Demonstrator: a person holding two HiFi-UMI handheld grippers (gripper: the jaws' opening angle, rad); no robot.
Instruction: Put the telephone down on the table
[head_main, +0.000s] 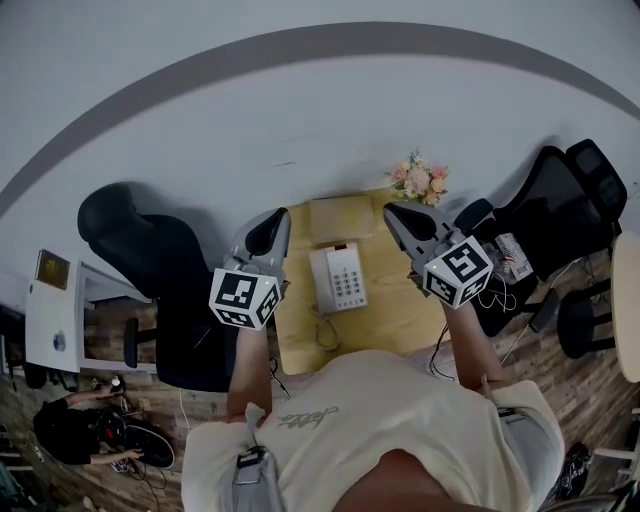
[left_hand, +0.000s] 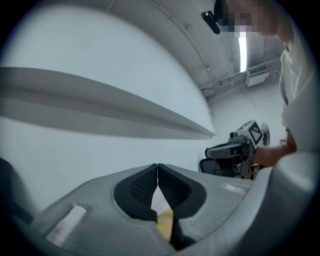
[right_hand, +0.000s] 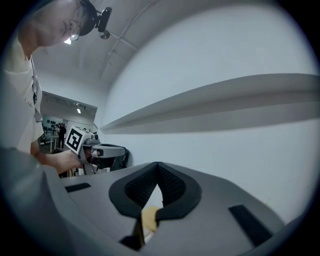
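Observation:
A white telephone (head_main: 338, 278) with a keypad lies on the small wooden table (head_main: 395, 325), its cord curling toward the near edge. My left gripper (head_main: 275, 222) hangs raised above the table's left edge, shut and empty. My right gripper (head_main: 393, 213) hangs raised above the table's right side, also shut with nothing in it. In the left gripper view the left gripper (left_hand: 158, 166) has its pads pressed together and points at the white wall. The right gripper view shows the same for the right gripper (right_hand: 158, 165). Neither touches the telephone.
A tan box (head_main: 341, 217) and a bunch of flowers (head_main: 419, 180) stand at the table's far edge by the wall. A black office chair (head_main: 160, 260) is left of the table, another black chair (head_main: 570, 200) right. Cables hang near the table's right side.

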